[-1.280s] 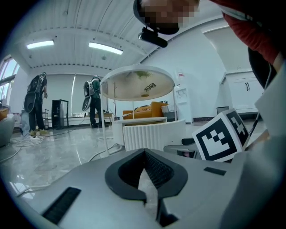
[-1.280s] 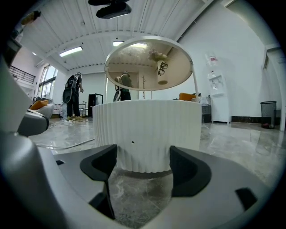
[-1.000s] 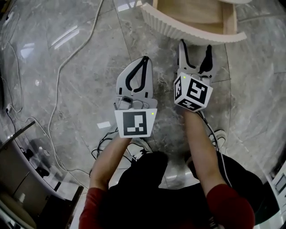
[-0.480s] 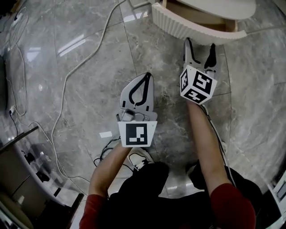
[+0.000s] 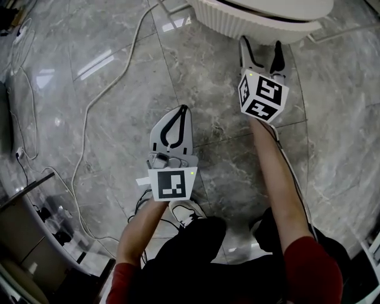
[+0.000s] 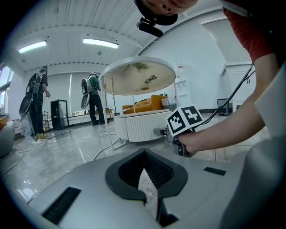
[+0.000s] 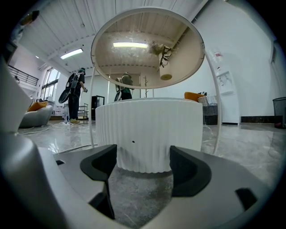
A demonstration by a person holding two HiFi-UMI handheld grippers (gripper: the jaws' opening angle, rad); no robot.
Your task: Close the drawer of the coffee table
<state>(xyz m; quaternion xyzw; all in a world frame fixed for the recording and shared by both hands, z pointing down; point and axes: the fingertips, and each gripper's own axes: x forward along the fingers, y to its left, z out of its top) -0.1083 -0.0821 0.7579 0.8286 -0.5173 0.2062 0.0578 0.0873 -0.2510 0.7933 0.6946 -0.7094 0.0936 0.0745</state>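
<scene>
As the ribbed drawer [image 5: 249, 27] looks nearly flush under the coffee table top [image 5: 285, 9], the closing push is judged almost done; a short straight shove, no grasp, is called for. The right gripper [image 5: 260, 47] is held wide open and empty, tips at or just short of the drawer front. The left gripper [image 5: 181, 113] is kept closed on nothing, well back.

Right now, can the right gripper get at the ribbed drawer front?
Probably yes. The right gripper points straight at the drawer front from close by, its jaws apart. Only floor shows between them, and nothing seems to block the way.
</scene>
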